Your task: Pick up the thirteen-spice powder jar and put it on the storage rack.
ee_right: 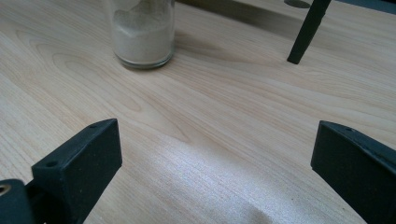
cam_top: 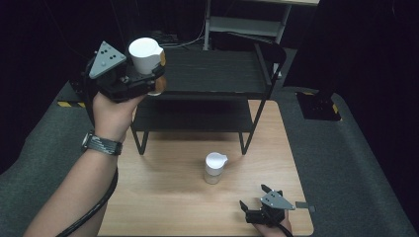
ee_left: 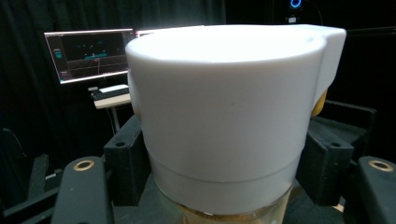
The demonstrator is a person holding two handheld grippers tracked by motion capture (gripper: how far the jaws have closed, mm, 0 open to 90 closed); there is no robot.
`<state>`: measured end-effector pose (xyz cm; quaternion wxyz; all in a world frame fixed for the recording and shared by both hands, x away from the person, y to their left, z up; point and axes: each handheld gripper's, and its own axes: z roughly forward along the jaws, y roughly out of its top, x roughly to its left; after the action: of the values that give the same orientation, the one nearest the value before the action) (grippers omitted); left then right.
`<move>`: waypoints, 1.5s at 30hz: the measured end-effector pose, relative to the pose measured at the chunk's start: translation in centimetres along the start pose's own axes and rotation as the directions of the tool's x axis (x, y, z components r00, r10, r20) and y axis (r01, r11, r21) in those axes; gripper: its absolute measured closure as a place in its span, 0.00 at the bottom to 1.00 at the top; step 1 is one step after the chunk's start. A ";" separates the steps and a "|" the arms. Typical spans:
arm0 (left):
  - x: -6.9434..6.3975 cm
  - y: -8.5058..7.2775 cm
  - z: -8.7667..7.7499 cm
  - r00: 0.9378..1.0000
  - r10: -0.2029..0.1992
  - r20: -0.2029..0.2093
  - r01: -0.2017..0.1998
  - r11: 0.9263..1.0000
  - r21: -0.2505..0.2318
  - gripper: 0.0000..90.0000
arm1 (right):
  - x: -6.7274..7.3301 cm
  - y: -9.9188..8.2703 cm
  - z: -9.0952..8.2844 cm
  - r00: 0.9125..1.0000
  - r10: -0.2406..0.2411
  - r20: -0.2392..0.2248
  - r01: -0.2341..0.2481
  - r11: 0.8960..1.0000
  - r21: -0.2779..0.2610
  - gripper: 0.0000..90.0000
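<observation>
Up close, monitors (ee_left: 88, 53) behind clamped jar (ee_left: 229, 116)

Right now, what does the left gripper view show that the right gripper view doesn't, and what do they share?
Left gripper view: a white-capped jar clamped between its jaws, with lit monitors behind. Right gripper view: open jaws over the wooden table, a glass jar of pale powder standing ahead, and a black shelf leg. Shared: each looks along its own two black jaws toward a jar.
</observation>
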<state>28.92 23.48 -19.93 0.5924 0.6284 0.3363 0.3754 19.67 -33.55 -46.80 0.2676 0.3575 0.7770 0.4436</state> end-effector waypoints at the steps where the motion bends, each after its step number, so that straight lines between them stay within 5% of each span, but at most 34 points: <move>1: 0.1 0.1 0.3 1.000 0.000 -0.004 0.000 1.000 0.002 0.34 | 0.0 0.0 0.0 1.000 0.002 -0.001 -0.002 1.000 0.001 0.01; 21: 0.4 0.6 4.6 1.000 -0.009 -0.026 0.010 0.998 0.061 0.34 | -0.1 -0.1 0.0 1.000 0.005 -0.005 -0.005 1.000 -0.004 0.01; 45: 0.6 0.8 7.2 1.000 0.004 -0.022 -0.002 0.995 0.098 0.34 | -0.3 -0.2 -0.1 1.000 0.007 -0.014 -0.007 1.000 -0.008 0.01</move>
<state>35.42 20.40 -19.20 0.5567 0.6530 0.3599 0.3662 19.72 -33.88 -46.87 0.2621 0.3559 0.7758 0.4503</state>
